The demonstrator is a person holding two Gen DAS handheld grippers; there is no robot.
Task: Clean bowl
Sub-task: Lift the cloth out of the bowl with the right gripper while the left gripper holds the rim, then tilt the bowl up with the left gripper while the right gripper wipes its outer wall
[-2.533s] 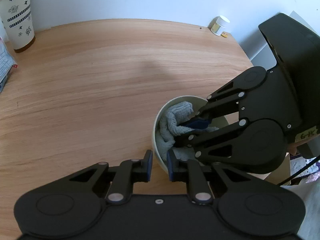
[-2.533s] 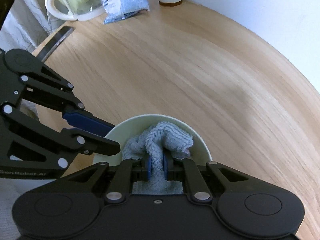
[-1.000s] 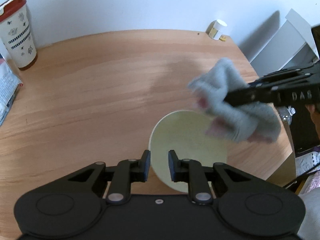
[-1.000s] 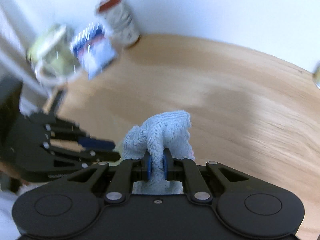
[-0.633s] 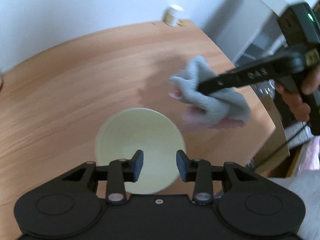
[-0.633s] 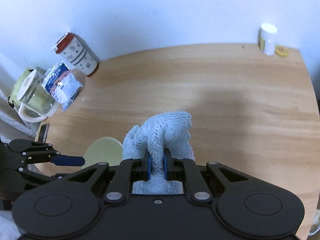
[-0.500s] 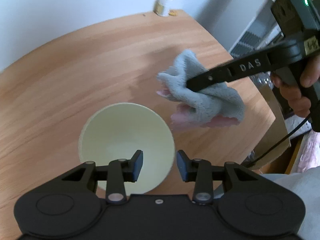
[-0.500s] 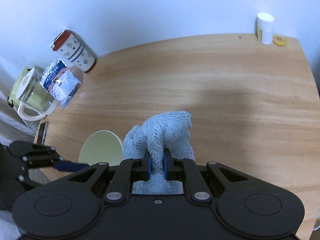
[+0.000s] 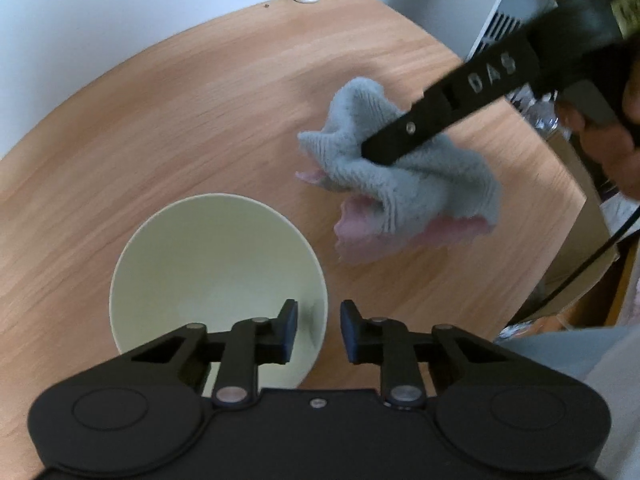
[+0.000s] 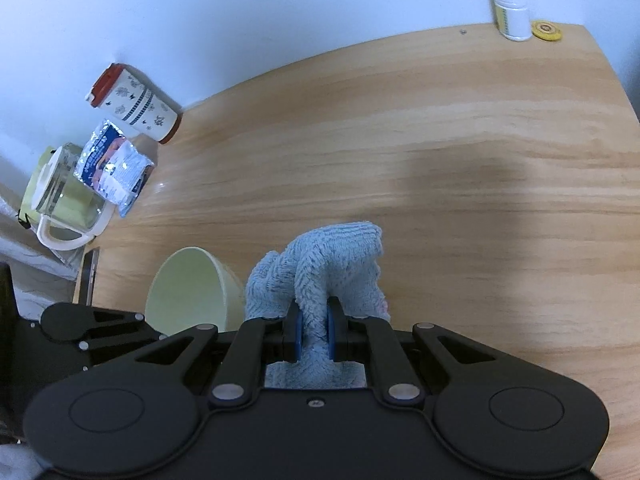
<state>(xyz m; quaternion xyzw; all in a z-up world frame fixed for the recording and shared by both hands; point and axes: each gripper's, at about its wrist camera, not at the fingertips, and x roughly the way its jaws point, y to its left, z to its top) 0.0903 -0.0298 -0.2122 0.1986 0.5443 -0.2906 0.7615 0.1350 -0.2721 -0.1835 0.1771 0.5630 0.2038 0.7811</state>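
Observation:
A pale green bowl (image 9: 216,268) stands empty on the wooden table (image 9: 180,112); it also shows in the right wrist view (image 10: 188,292). My left gripper (image 9: 315,330) is open, with the bowl's near right rim between its fingers without touching. My right gripper (image 10: 312,334) is shut on a grey-blue cloth (image 10: 328,272) and holds it above the table to the right of the bowl. The cloth (image 9: 400,176), with a pink underside, hangs from the right gripper in the left wrist view.
A white pill bottle (image 10: 510,8) and a yellow cap (image 10: 545,30) stand at the table's far right corner. A patterned cup with a red lid (image 10: 132,102), a foil packet (image 10: 114,168) and a glass jug (image 10: 66,204) sit at the far left. The table's right edge (image 9: 560,152) is close.
My right gripper has lifted the cloth out of the bowl and carried it to the right. My left gripper has let go of the bowl's rim and opened.

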